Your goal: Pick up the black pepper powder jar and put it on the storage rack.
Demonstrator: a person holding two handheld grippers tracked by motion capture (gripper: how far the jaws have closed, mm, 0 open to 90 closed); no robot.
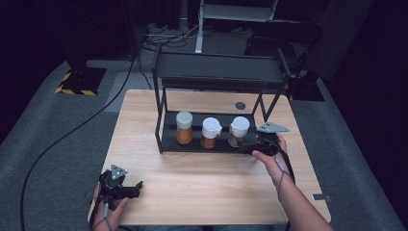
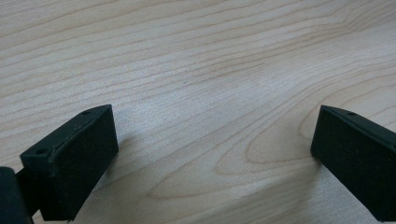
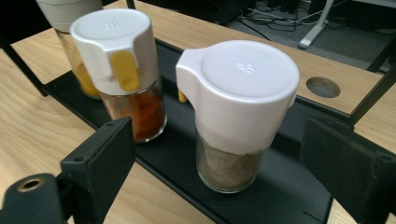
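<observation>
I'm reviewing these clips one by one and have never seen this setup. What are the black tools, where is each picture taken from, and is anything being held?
A person sits at a light wooden table and holds a hand-held black two-jaw gripper in each hand; there is no robot arm. The high view looks down from above the person. The other two pictures come from cameras riding on the grippers, looking along their jaws.

The left gripper rests near the table's front left corner, jaws wide apart over bare wood. The right gripper is at a black metal two-tier rack, whose lower shelf carries three glass spice jars with white lids. Its jaws stand either side of the grey-powder jar without touching it. Beside that jar stands the orange-brown spice jar, then a jar of orange spice. Nothing is held.
</observation>
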